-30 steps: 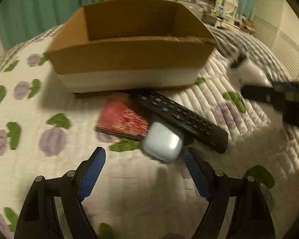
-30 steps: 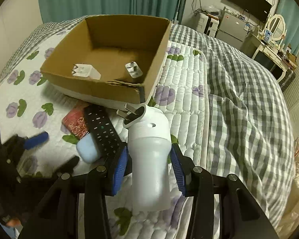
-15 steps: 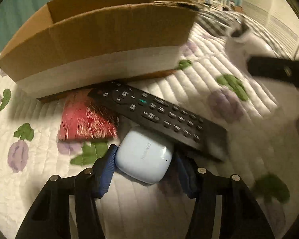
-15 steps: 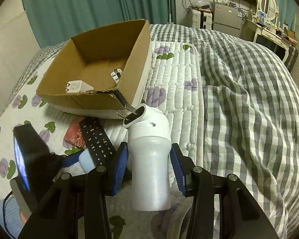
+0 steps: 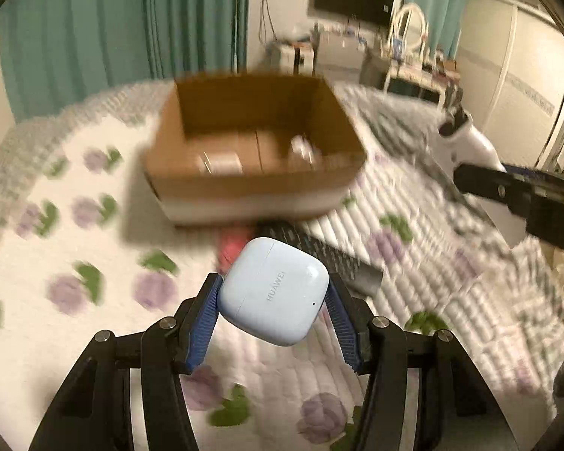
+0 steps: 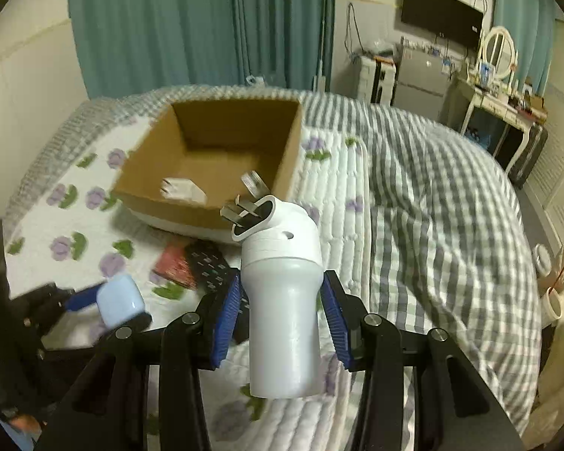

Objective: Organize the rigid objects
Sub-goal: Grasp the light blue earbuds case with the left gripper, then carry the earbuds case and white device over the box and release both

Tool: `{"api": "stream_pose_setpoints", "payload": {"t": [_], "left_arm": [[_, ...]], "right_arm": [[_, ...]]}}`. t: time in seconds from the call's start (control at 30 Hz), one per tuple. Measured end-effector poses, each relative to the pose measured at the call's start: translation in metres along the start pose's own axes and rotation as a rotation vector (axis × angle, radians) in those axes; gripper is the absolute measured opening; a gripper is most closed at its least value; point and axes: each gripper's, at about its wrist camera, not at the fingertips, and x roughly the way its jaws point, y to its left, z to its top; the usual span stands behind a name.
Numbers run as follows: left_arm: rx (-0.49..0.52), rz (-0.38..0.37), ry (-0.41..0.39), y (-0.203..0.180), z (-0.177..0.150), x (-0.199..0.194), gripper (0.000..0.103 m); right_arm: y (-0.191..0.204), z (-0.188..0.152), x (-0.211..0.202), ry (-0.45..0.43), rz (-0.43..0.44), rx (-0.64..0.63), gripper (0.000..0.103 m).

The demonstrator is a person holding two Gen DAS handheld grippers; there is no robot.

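Note:
My left gripper (image 5: pixel 272 297) is shut on a pale blue earbud case (image 5: pixel 274 289) and holds it above the bed, short of the open cardboard box (image 5: pixel 252 188). The case also shows in the right wrist view (image 6: pixel 120 300). My right gripper (image 6: pixel 282 300) is shut on a white plug-in device (image 6: pixel 282 300) with metal prongs at its top, held up to the right of the box (image 6: pixel 206 165). It shows in the left wrist view (image 5: pixel 470 150). Two white chargers (image 6: pixel 182 189) lie in the box. A black remote (image 6: pixel 206 263) and a red packet (image 6: pixel 173 265) lie on the quilt before the box.
The box stands on a white quilt with purple flowers (image 5: pixel 75 263). A grey checked blanket (image 6: pixel 451 206) covers the bed's right side. Green curtains (image 6: pixel 206 30) hang behind. A desk and mirror (image 6: pixel 500 86) stand at the far right.
My left gripper closed on the earbud case and lifted it off the quilt. My right gripper rose with the white device, still holding it.

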Motion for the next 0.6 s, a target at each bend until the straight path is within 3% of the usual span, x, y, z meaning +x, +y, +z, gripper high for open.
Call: {"api": "stream_pose_setpoints", "payload": {"t": [0.13, 0.27, 0.47, 0.6], "left_arm": [[-0.002, -0.034, -0.07, 0.021, 0.018, -0.042, 0.056], [0.006, -0.016, -0.124, 0.034, 0.039, -0.059, 0.056], [0.033, 0.023, -0.19, 0.05, 0.088, -0.059, 0.056], [0.038, 0.061, -0.2, 0.056, 0.13, -0.028, 0.056]], "right_arm": [[0.014, 0.022, -0.041, -0.078, -0.027, -0.041, 0.043], [0.024, 0.047, -0.063, -0.128, -0.024, -0.062, 0.043], [0.034, 0.085, -0.052, -0.171, 0.029, -0.059, 0.043], [0.034, 0.117, -0.024, -0.176, 0.069, -0.053, 0.043]]}}
